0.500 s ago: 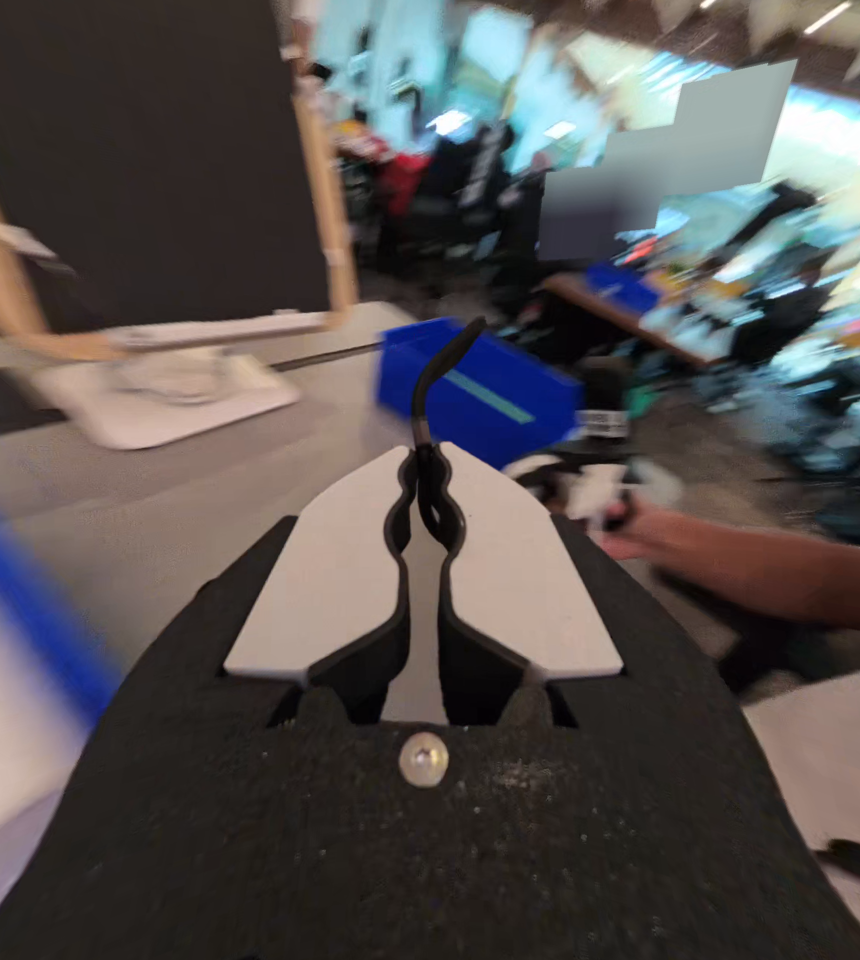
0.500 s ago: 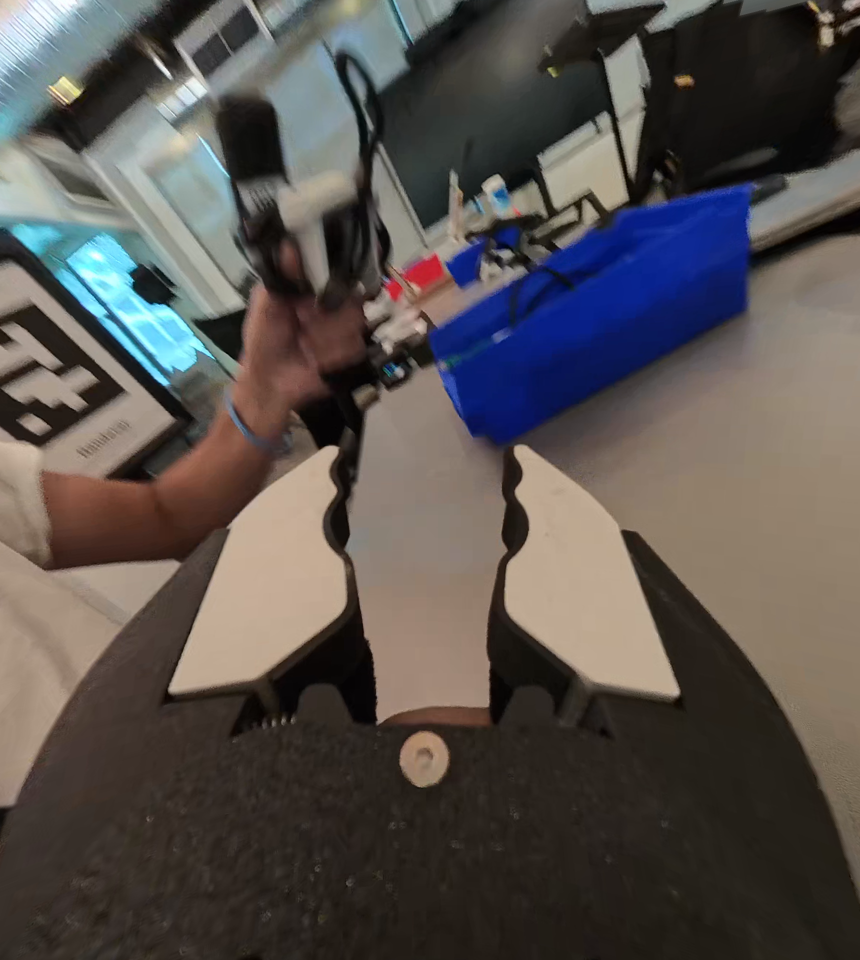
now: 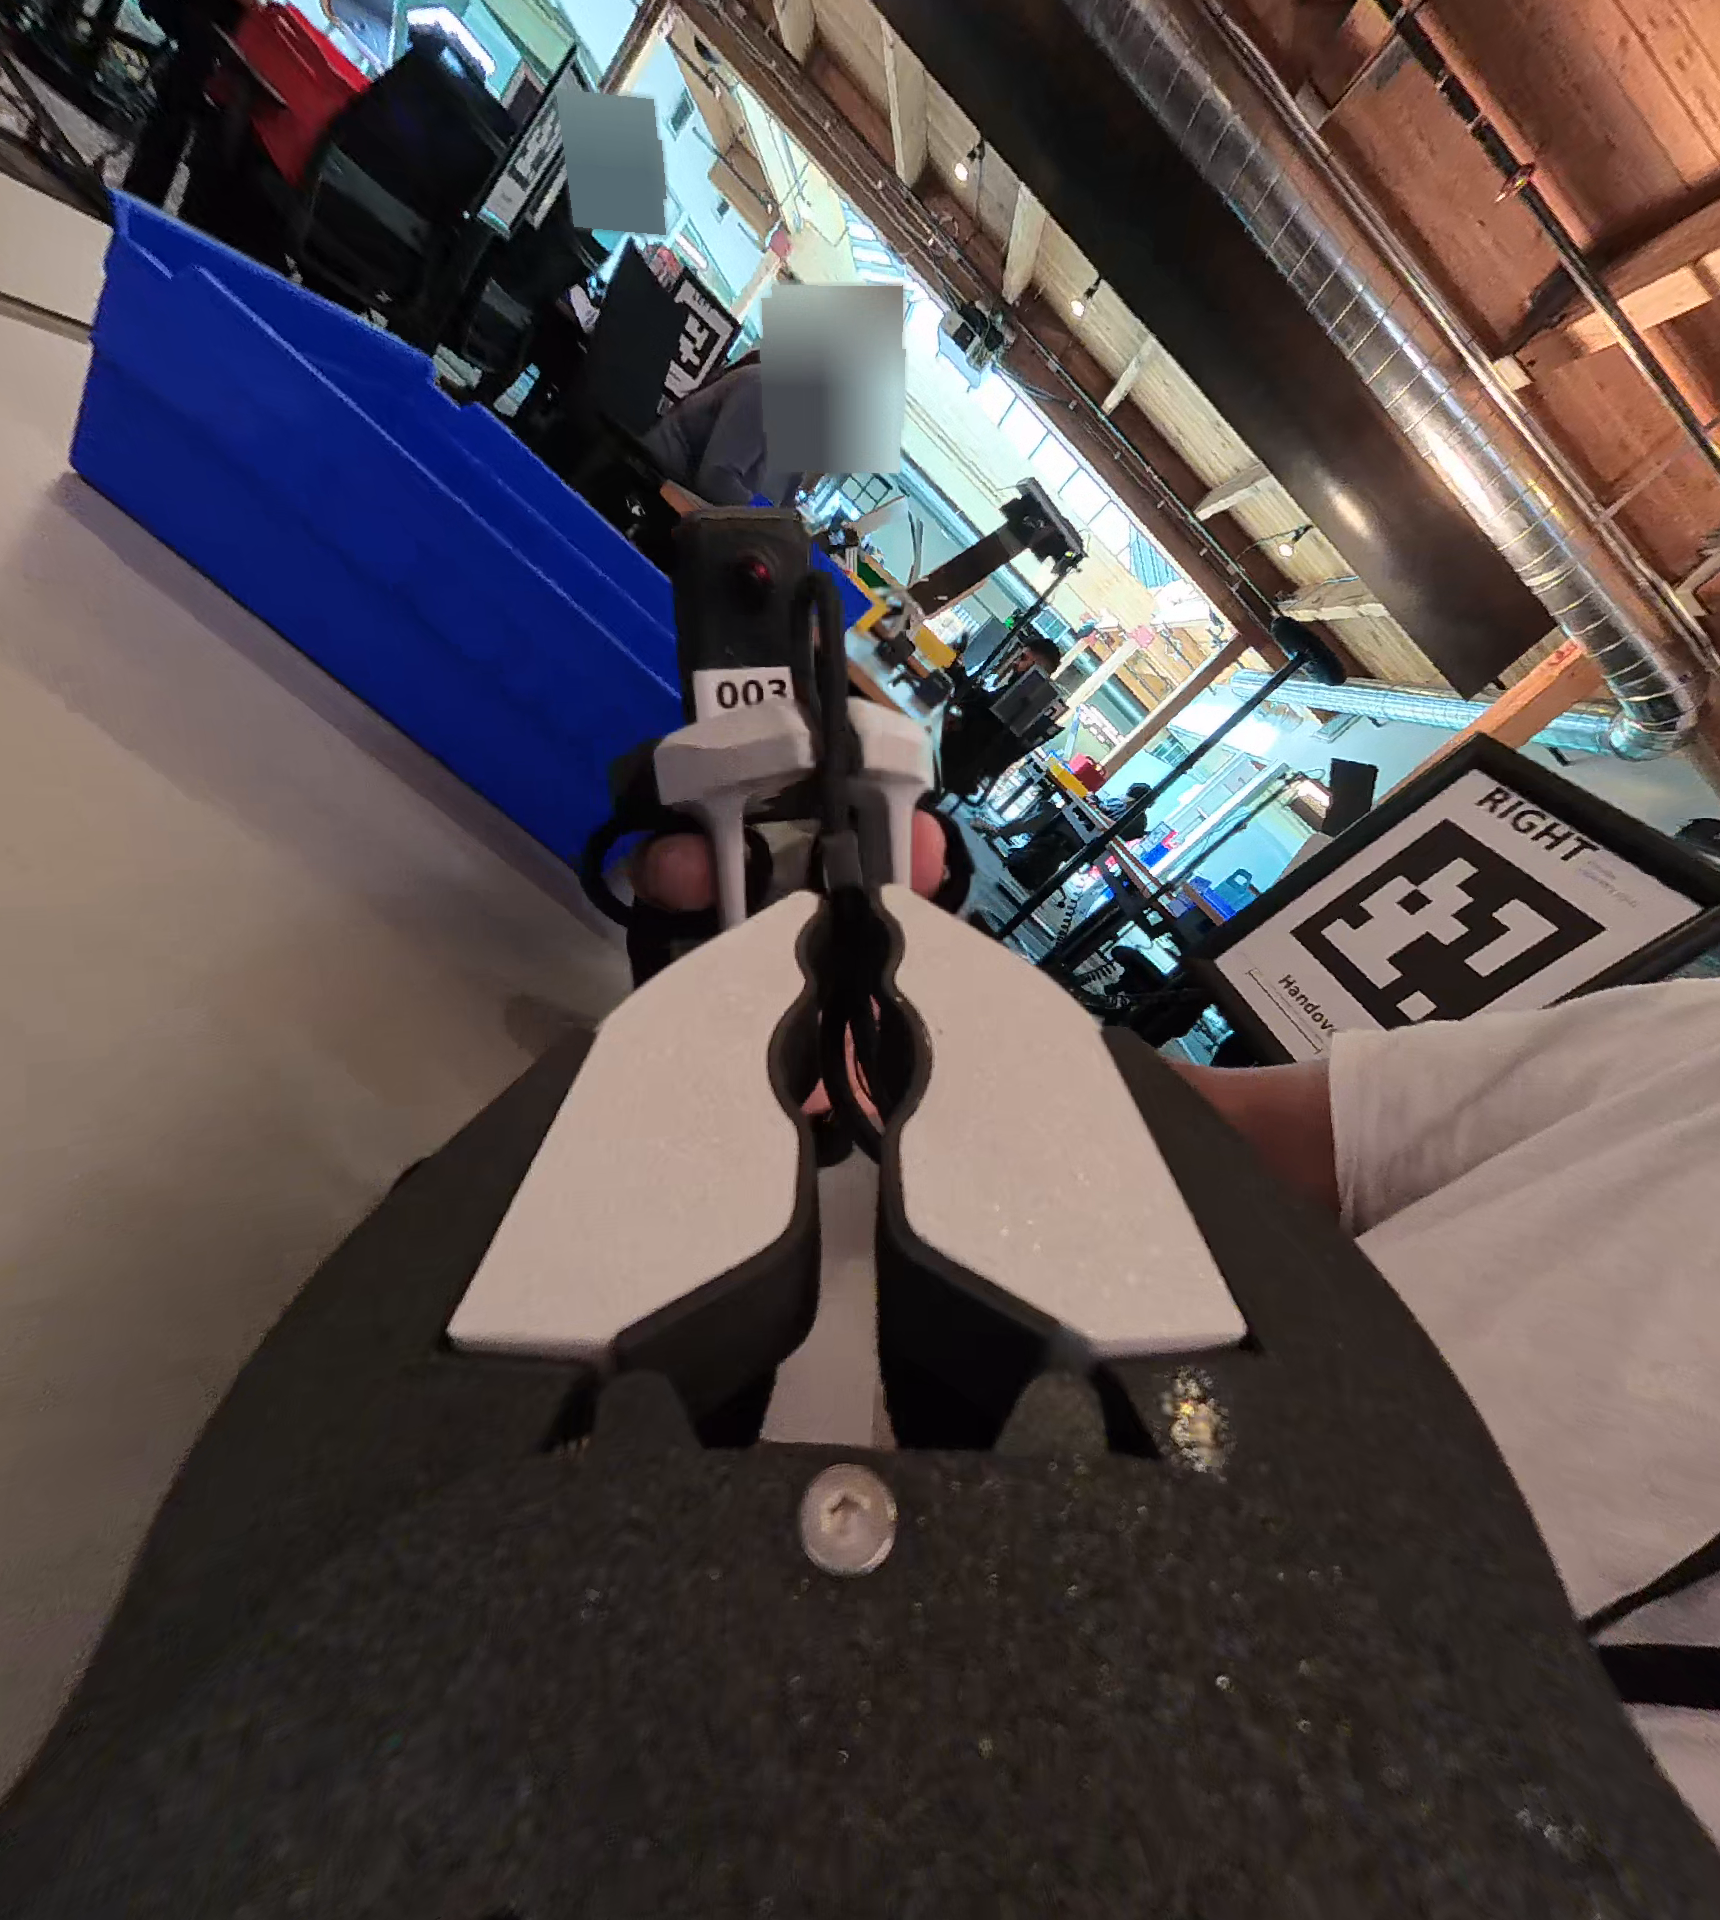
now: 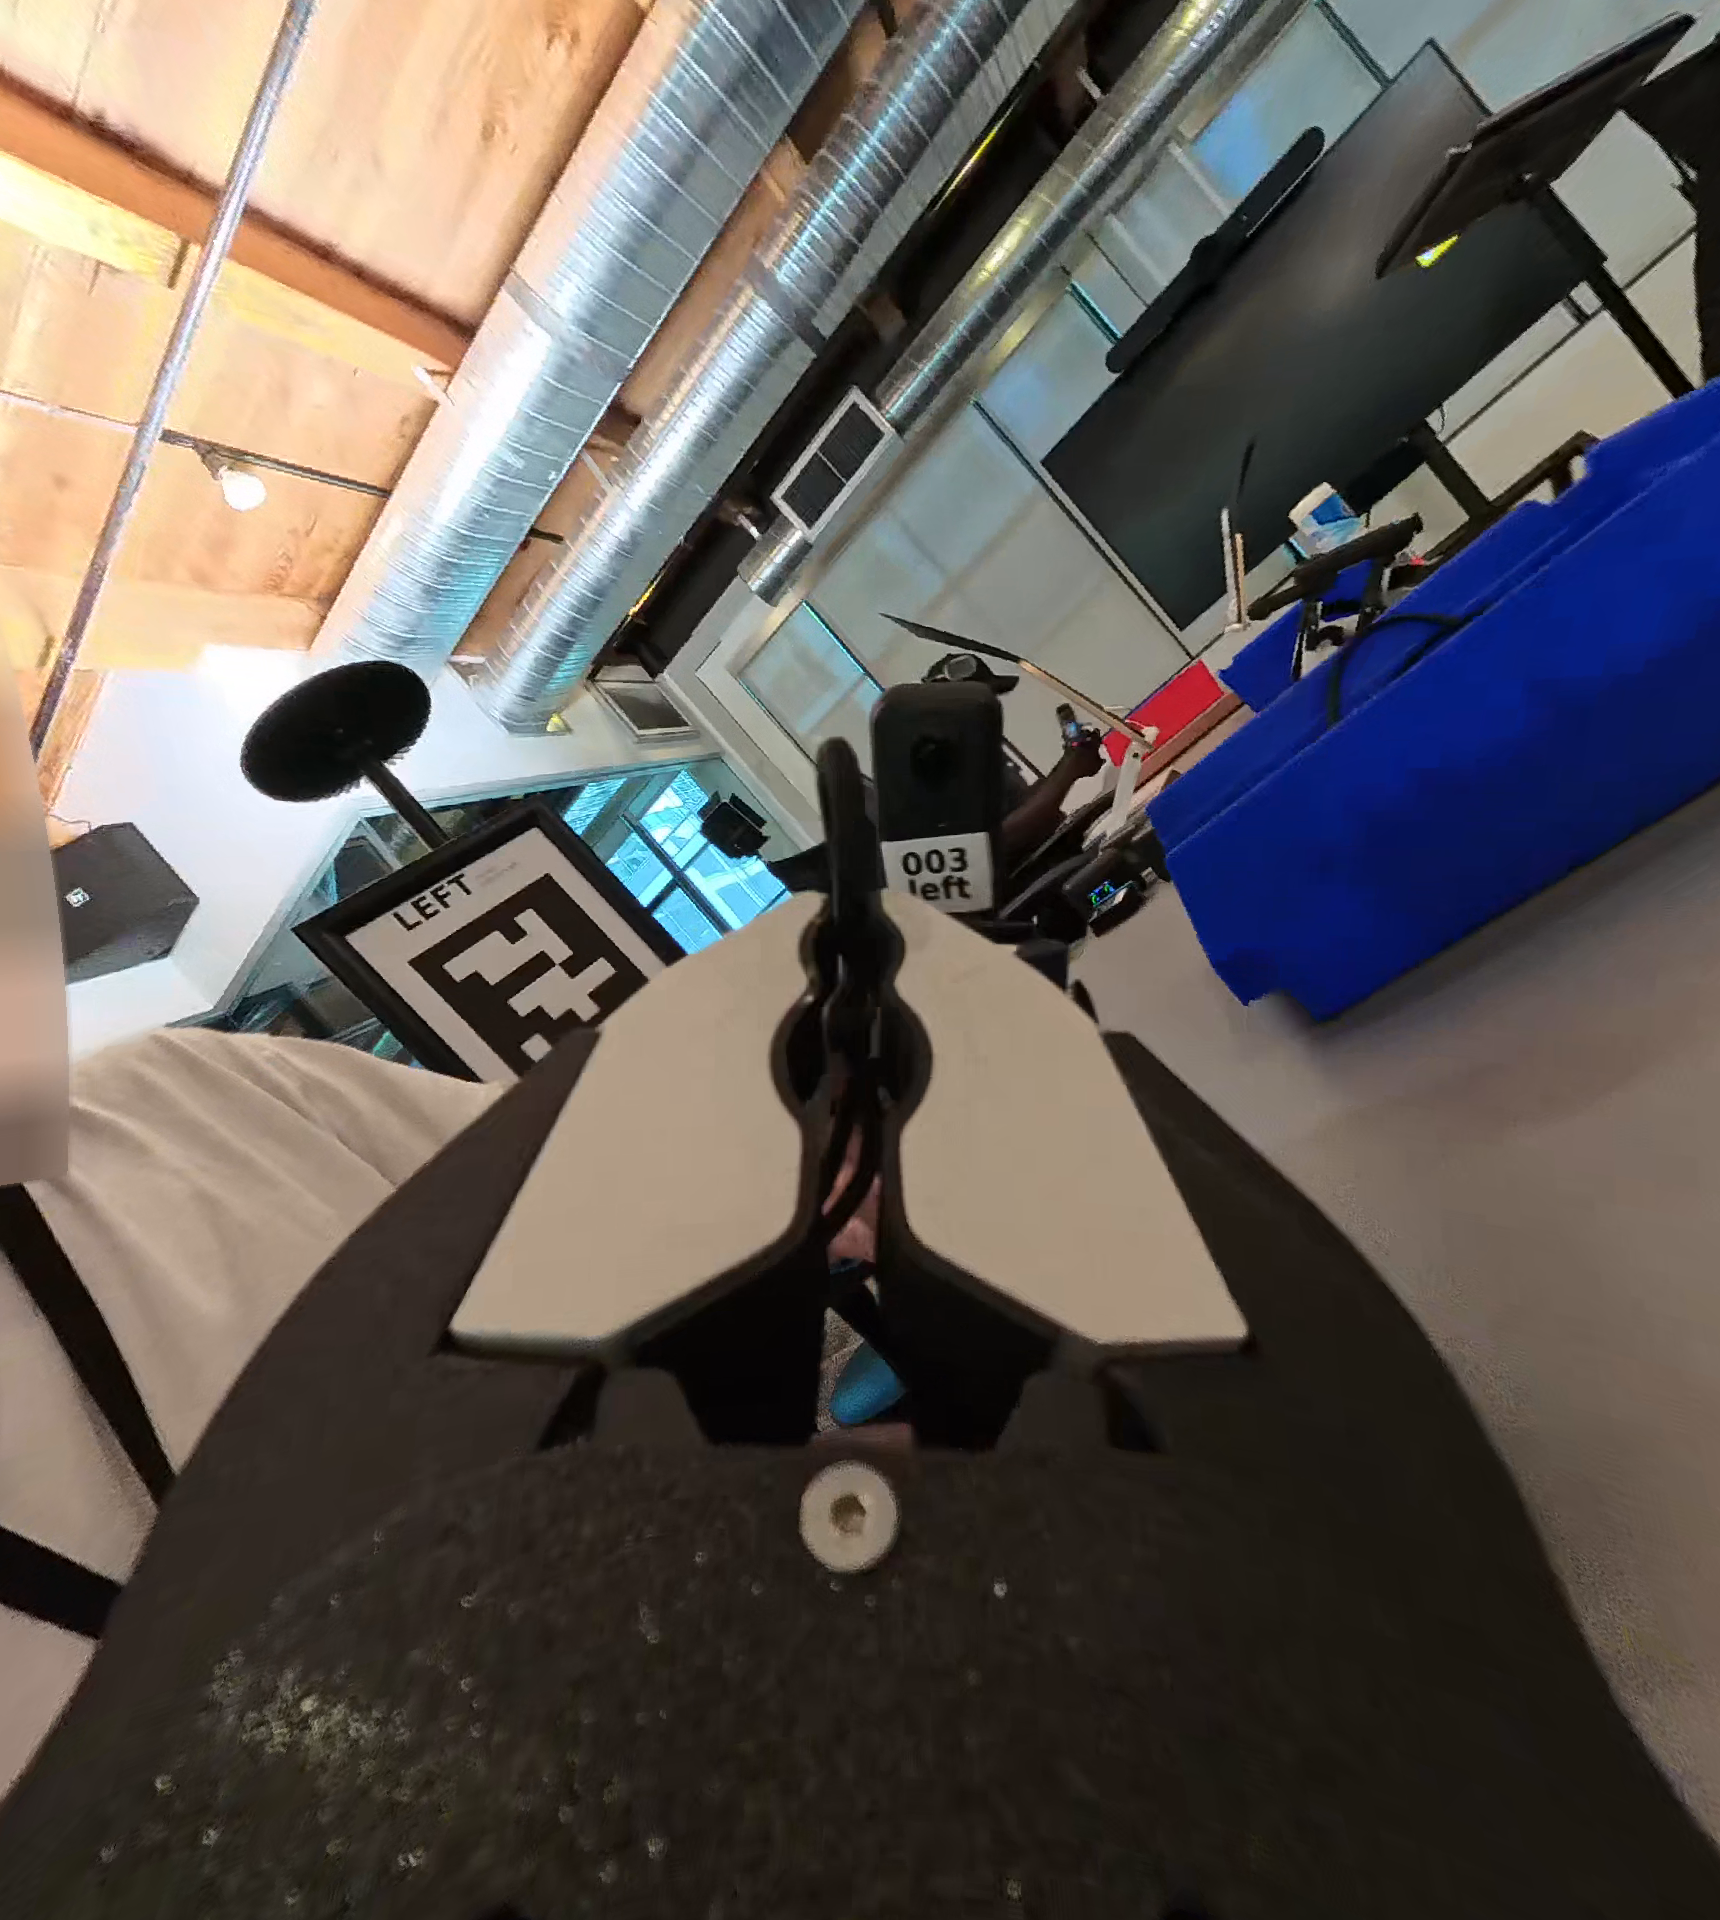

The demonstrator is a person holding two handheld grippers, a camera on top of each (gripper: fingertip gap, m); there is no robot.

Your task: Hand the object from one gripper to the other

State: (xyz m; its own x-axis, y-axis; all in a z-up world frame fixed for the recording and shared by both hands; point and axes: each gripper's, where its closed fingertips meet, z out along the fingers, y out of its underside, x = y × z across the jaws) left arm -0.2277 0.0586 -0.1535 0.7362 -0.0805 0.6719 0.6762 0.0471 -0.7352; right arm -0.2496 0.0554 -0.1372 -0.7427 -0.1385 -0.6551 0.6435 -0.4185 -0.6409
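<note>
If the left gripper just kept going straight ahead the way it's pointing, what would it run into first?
Most likely the right gripper, facing it head-on just past the left gripper, whose fingers are shut on a thin black loop running between the two. Depth is hard to judge, but nothing else lies between them.

Both my views are bright and mostly sharp, lit by daylight from the far windows (image 3: 991, 436) and ceiling lamps. Glare washes out the upper left of my right view. Straight lines bow near the edges (wide-angle lens). The blue bin (image 3: 347, 499) casts a soft shadow.
</note>
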